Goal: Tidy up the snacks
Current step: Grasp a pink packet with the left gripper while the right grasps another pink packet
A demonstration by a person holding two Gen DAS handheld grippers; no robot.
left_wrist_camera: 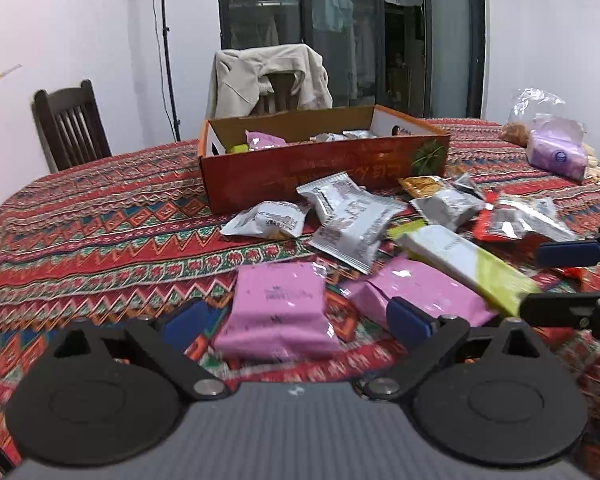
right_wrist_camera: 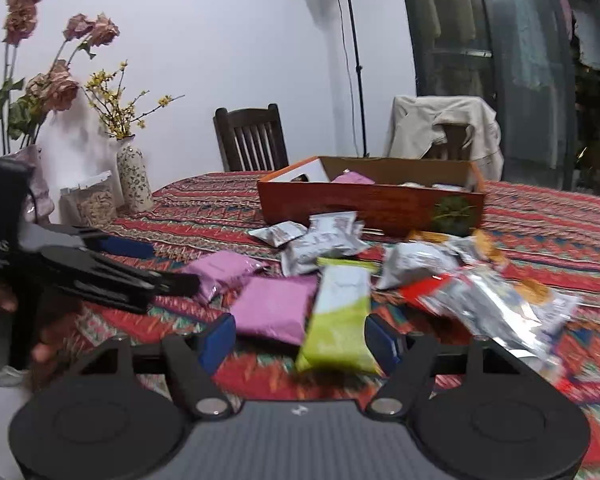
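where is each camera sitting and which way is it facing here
Left wrist: sits on the left gripper, looking along its open fingers over a pink packet toward the cardboard box; the right gripper's fingers enter at the right edge.
Right wrist: sits on the right gripper, looking over the white-and-green packet between its fingers toward the box; the left gripper and the person's hand show at left.
Shared: box, snack pile, patterned tablecloth, jacket-draped chair.

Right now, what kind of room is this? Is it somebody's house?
Most likely a dining room in a home. A big table wears a patterned cloth, wooden chairs stand around it, a jacket hangs over one chair, and vases of flowers sit by the wall.
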